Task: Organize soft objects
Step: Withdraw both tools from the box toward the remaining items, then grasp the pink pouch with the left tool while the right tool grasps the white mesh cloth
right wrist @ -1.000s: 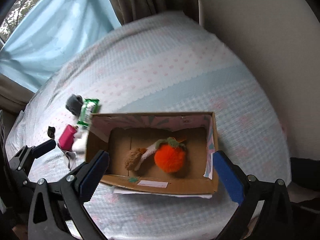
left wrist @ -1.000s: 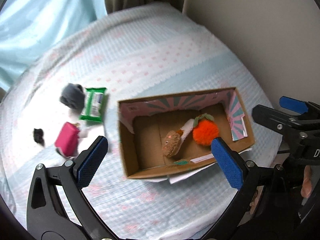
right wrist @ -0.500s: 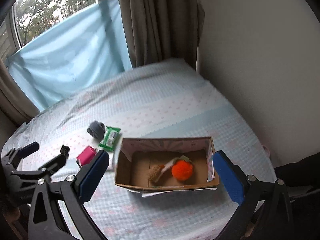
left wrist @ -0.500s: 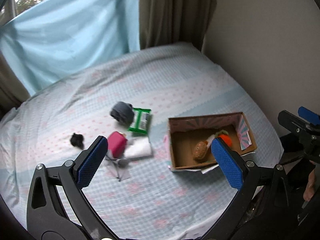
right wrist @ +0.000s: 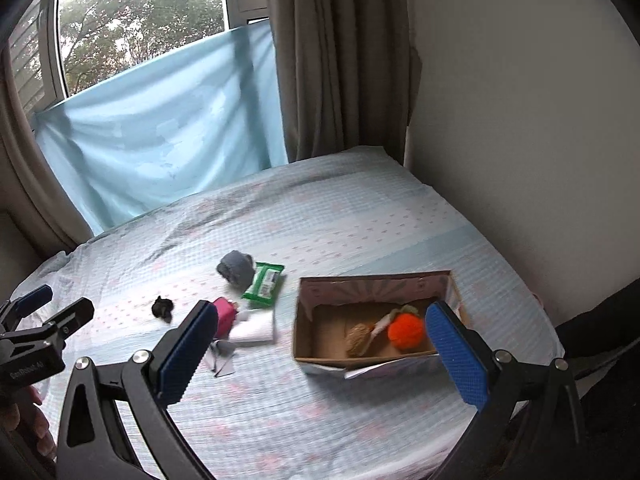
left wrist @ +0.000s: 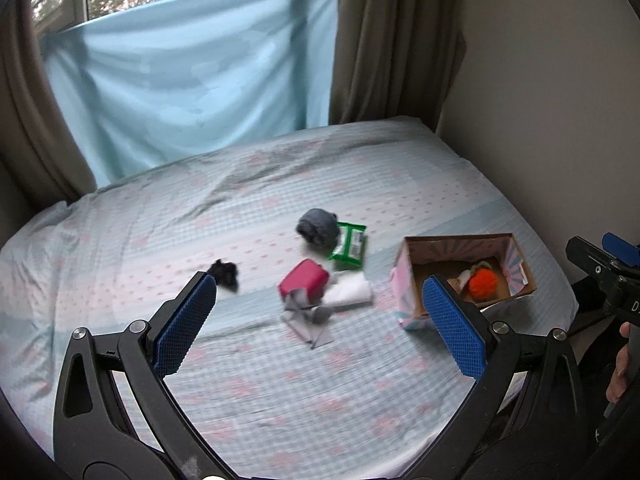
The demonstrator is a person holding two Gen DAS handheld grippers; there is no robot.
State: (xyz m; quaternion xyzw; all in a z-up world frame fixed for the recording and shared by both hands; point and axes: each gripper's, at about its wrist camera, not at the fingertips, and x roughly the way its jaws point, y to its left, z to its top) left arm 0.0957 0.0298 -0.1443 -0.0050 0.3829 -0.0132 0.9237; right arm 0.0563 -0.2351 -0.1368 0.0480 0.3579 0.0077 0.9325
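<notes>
Soft things lie scattered on the bed (left wrist: 360, 400) ahead of both pairs of tongs, and a few sit already in a cardboard box (right wrist: 308, 332). Left tongs (left wrist: 320, 320) hang spread wide above the near part of the bed, gripping nothing; right tongs (right wrist: 316, 344) are spread just as wide and likewise empty.

Nearest, between the blue pads of the left tongs, lies a flat grey scrap (left wrist: 308, 324), touching a magenta pouch (left wrist: 304, 282) and a white folded cloth (left wrist: 352, 292) just beyond it. Off toward the left finger sits a small black tuft (left wrist: 225, 272). Farther on, a green packet (left wrist: 350, 246) lies with a grey rolled bundle (left wrist: 318, 226) against its left side.

By the right finger of the left tongs stands the box, open on top, its inner walls patterned pink and teal. Inside rest an orange pompom (right wrist: 406, 330) with a green top, a brown fuzzy piece (right wrist: 358, 338) to its left, and a pale strip (right wrist: 382, 322) running between them.

Past the bed hang a light-blue sheet (right wrist: 160, 128) across the window and brown curtains (right wrist: 332, 60).
</notes>
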